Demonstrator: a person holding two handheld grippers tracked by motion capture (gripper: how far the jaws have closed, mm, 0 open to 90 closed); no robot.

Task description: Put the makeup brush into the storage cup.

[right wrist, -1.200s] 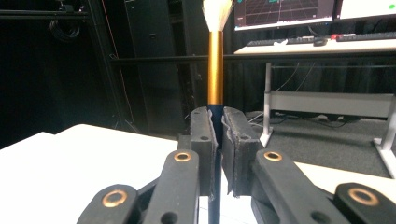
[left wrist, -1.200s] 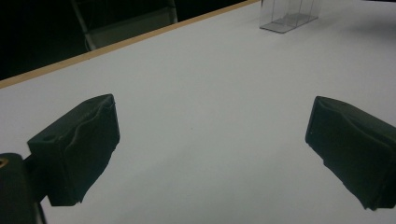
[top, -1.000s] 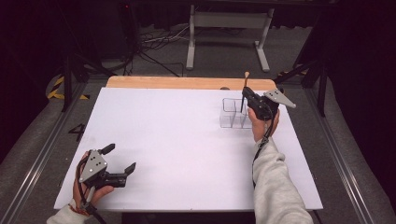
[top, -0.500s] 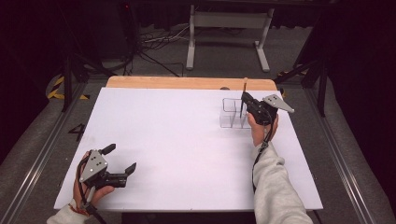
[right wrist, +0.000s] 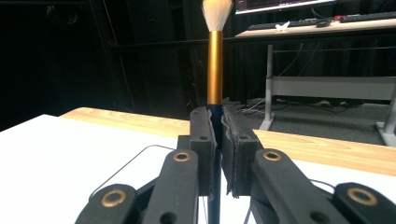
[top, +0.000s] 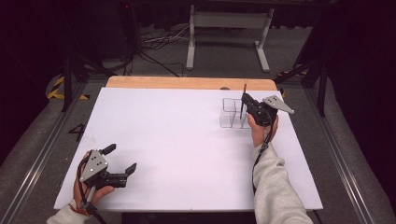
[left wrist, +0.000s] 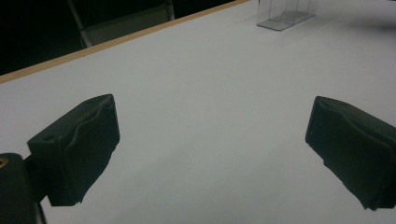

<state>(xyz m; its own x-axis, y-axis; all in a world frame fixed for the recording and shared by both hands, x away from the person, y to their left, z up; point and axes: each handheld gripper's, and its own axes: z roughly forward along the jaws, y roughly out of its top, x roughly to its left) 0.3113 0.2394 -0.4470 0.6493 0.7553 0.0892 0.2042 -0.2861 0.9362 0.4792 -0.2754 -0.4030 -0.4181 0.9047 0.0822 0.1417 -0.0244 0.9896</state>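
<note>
Brush [right wrist: 215, 60] work is on the far right, so from the left: the left gripper [top: 122, 159] rests near the table's [top: 187, 140] front corner, jaws spread wide with nothing between them, just as a second ago. Across the white surface stands the clear holder [top: 232, 113] with its compartments, and over it the right gripper [right wrist: 217, 154] pinches the brush upright by its dark handle, bristles up. Since the earlier frame the brush sits lower toward the holder. If it tilts or misses the opening, the handle could catch the thin wall and tip the light holder.
</note>
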